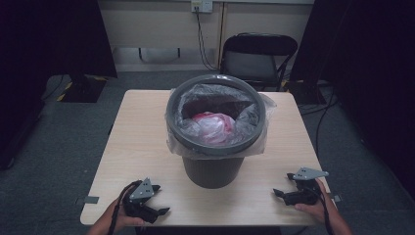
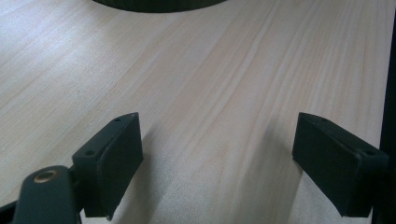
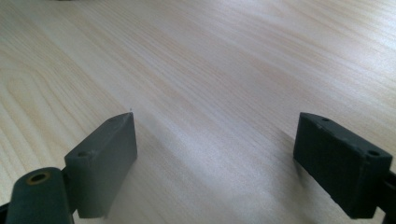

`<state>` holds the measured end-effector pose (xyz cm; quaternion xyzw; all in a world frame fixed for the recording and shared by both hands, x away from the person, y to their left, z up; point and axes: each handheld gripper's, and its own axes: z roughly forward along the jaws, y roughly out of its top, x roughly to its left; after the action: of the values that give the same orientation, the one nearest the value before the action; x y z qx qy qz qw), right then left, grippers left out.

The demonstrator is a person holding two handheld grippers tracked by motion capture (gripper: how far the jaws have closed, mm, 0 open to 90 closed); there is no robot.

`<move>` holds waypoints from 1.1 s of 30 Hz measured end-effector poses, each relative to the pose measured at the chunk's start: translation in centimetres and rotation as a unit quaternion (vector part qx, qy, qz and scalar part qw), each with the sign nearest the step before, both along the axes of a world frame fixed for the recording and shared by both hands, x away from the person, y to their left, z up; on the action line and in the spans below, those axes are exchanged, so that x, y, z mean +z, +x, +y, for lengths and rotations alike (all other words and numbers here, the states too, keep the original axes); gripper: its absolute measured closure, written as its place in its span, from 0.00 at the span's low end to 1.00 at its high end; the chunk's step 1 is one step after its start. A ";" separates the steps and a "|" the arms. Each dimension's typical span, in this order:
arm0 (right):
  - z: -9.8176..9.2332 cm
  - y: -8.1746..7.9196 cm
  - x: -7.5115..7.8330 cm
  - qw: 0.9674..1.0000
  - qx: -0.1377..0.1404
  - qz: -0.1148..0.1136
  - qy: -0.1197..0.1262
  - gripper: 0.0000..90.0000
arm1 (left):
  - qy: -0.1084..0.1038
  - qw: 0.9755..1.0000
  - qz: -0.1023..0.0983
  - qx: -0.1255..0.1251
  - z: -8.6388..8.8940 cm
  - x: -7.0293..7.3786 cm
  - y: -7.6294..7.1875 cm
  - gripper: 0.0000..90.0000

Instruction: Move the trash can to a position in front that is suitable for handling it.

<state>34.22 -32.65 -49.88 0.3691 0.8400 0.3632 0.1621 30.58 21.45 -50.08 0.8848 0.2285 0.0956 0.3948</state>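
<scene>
Grey bin [image 1: 215, 147] stands mid-table [image 1: 142, 132], clear liner [image 1: 254, 110] folded over rim, pink bag [image 1: 211, 122] inside. Left gripper [image 1: 159, 208] and right gripper [image 1: 281, 194] rest near front edge, well apart from bin, jaws wide, empty. Judged: work on liner not begun.

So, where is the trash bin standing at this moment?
In the high view, the trash bin stands mid-table, ahead of and between the left gripper and right gripper.

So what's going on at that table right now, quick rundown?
Left gripper open, low on the table. Right gripper open, likewise. Lined bin upright between them, untouched, pink bag inside. Nothing in the way.
</scene>
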 end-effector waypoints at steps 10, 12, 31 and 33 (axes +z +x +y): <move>0.0 0.1 0.0 1.000 -0.001 0.000 0.000 0.13 | 0.000 1.000 0.000 0.000 0.0 0.0 0.0 0.17; 0.1 0.1 0.0 1.000 -0.003 0.000 0.000 0.13 | 0.000 1.000 0.000 0.000 0.0 0.0 0.0 0.17; 0.1 0.2 0.2 1.000 -0.004 0.010 -0.008 0.13 | 0.000 1.000 0.000 0.001 0.0 0.0 0.0 0.17; 0.1 0.2 0.3 1.000 -0.005 0.012 -0.010 0.13 | 0.000 1.000 0.000 0.002 0.0 0.0 0.0 0.17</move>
<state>34.40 -32.50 -49.61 0.3760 0.8437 0.3494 0.1576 30.59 21.49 -50.08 0.8845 0.2297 0.0967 0.3945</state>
